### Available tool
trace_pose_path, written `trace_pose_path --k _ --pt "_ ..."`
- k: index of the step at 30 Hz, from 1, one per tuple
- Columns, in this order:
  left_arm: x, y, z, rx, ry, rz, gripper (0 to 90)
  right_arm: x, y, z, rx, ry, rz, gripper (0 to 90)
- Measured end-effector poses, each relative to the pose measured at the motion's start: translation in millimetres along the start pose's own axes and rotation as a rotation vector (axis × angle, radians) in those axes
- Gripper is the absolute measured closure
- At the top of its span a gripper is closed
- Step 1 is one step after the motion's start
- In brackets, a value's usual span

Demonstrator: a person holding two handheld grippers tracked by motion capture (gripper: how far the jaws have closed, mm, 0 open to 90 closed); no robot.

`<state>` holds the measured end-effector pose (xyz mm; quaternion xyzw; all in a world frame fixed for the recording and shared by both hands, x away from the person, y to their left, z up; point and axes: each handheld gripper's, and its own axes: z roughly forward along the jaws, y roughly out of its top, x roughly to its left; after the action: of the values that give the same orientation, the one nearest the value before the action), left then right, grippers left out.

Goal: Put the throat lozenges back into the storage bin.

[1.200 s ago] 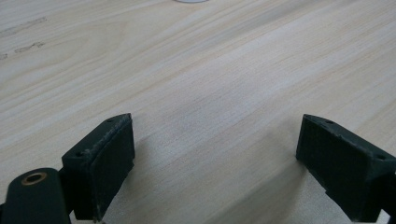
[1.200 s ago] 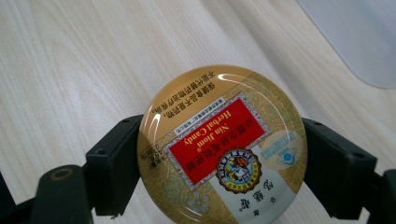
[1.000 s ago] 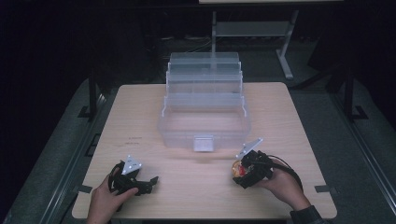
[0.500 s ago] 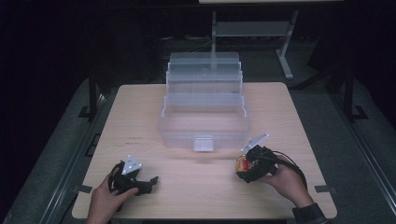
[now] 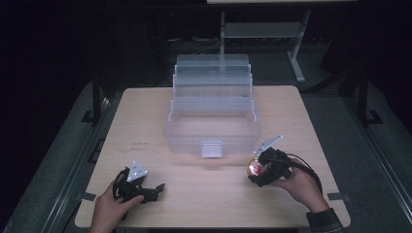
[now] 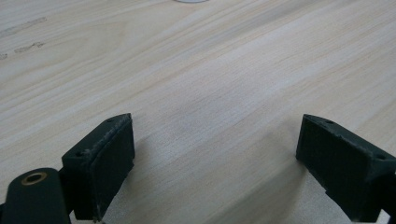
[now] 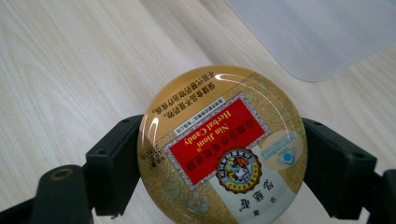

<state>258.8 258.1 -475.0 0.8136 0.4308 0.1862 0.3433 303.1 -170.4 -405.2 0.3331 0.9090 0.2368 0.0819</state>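
Observation:
A round gold candy tin with a red label sits clamped between the two black jaws of my right gripper. From above, the tin and right gripper hover near the front right of the table, just off the front right corner of a clear plastic box. My left gripper rests at the front left of the table, its fingers spread wide over bare wood with nothing between them.
The clear box has stepped tiers rising behind it at the table's middle. The wooden table has bare surface left of the box and between the two hands. A metal frame stands on the dark floor behind.
The right gripper with the tin has shifted slightly toward the box corner. The left gripper has stayed put.

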Motion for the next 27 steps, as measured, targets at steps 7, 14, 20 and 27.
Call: trace_pose_path --k 7,14,20,27 --pt "0.2 0.0 0.0 0.0 0.001 0.002 10.6 -5.8 1.8 -5.9 -0.01 -0.01 0.01 19.6" --pt "0.1 0.0 0.0 0.0 0.001 0.001 10.6 -10.7 4.5 -11.4 -0.01 -0.022 0.014 19.5" --pt "0.2 0.1 0.0 0.001 0.001 0.003 10.6 -14.3 7.9 -15.6 -0.011 -0.027 0.016 19.6" --pt "0.2 0.1 0.0 0.001 0.001 0.003 10.6 -17.4 11.9 -20.7 -0.015 -0.034 0.014 19.6"
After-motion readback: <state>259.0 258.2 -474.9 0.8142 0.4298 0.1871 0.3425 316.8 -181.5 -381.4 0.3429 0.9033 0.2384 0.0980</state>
